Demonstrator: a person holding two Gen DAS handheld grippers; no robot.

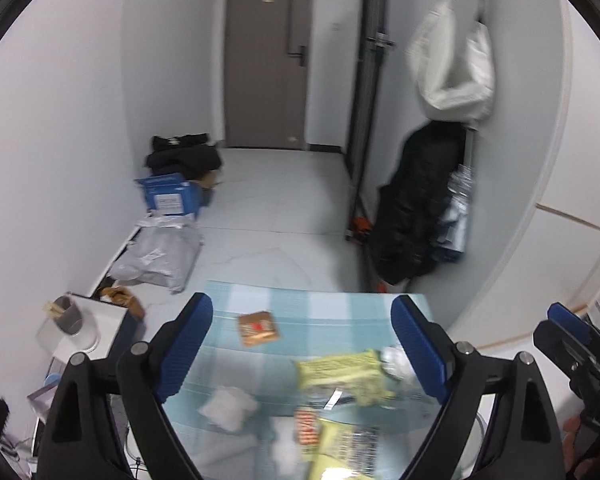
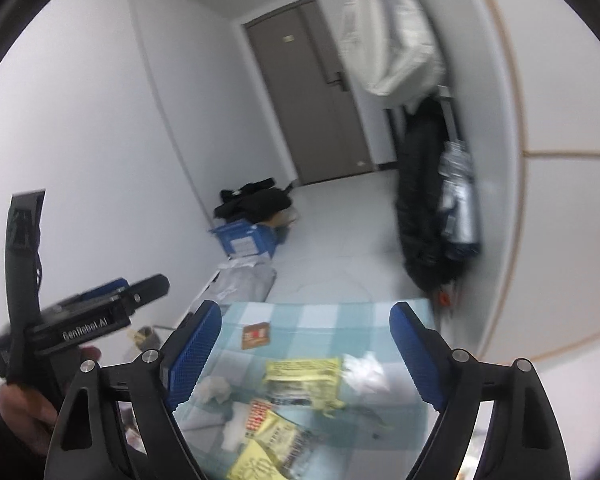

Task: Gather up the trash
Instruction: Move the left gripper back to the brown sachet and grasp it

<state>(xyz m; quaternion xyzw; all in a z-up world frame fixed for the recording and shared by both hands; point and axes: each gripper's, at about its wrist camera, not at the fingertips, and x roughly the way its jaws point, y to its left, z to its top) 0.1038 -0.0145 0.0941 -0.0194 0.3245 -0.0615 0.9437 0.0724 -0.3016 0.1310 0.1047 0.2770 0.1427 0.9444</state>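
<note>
A small table with a blue checked cloth (image 1: 324, 304) (image 2: 320, 316) carries scattered trash. On it lie a brown snack packet (image 1: 258, 327) (image 2: 255, 335), a yellow wrapper (image 1: 340, 372) (image 2: 302, 372), a crumpled white tissue (image 1: 228, 406) (image 2: 214, 388), clear crumpled plastic (image 1: 396, 362) (image 2: 366, 368) and a yellow-red wrapper (image 1: 340, 444) (image 2: 272, 436). My left gripper (image 1: 302, 320) hovers open above the table with nothing between its blue pads. My right gripper (image 2: 306, 328) is also open and empty above the same trash. The left gripper (image 2: 124, 294) shows at the left of the right wrist view, held by a hand (image 2: 24, 416).
On the floor by the left wall lie a grey mailer bag (image 1: 156, 256), a blue box (image 1: 172, 196) and black clothing (image 1: 184, 152). A black coat (image 1: 416, 204) and white bag (image 1: 452, 64) hang at right. A grey door (image 1: 266, 56) stands at the far end. A clear container (image 1: 68, 328) sits left of the table.
</note>
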